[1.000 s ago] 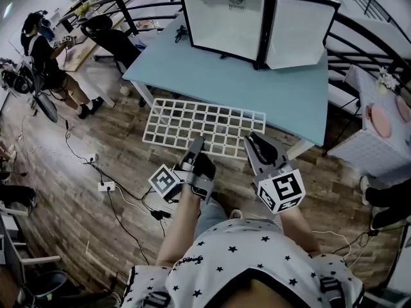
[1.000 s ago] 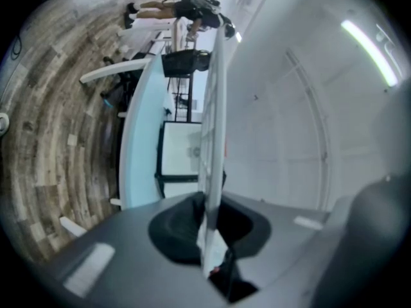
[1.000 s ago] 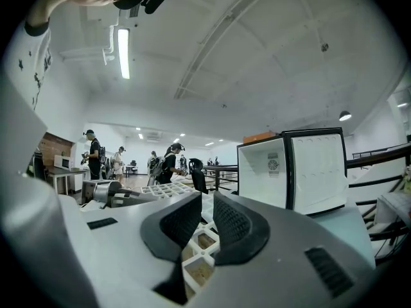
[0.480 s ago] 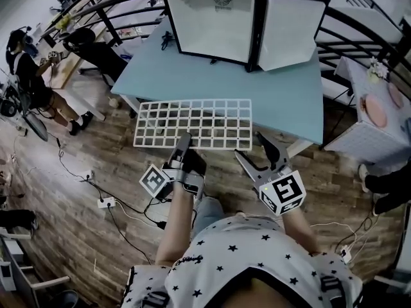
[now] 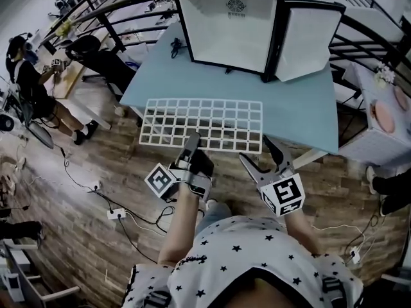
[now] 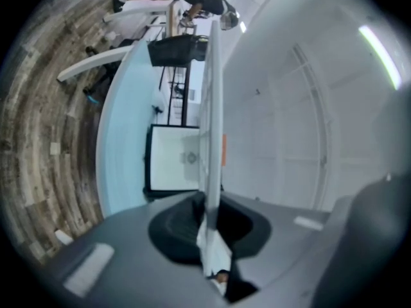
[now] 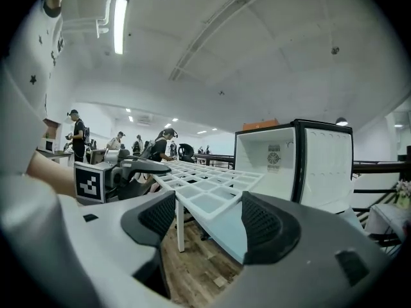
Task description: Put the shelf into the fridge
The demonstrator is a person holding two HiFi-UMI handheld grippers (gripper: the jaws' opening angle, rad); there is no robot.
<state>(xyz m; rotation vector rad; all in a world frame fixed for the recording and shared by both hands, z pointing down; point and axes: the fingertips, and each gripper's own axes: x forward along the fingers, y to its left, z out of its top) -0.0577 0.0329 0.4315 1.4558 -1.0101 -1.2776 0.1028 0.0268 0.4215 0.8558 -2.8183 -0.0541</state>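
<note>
Holding the shelf (image 5: 205, 117) tight by its near edge, our left gripper (image 5: 192, 144) has its jaws clamped on the thin white rim. Our right gripper (image 5: 259, 151) has its jaws opening, w/ the shelf's near right corner between the pads but not pinched. So the left one has the only grip. The shelf lies flat, long way going left to right, partly over the near edge of the blue table (image 5: 295, 108). The fridge (image 5: 228, 27) stands open straight ahead, past the shelf's far edge, door swung to the right. Next move, we think: push fwd, long edge first, & keep it level w/ the left gripper.
</note>
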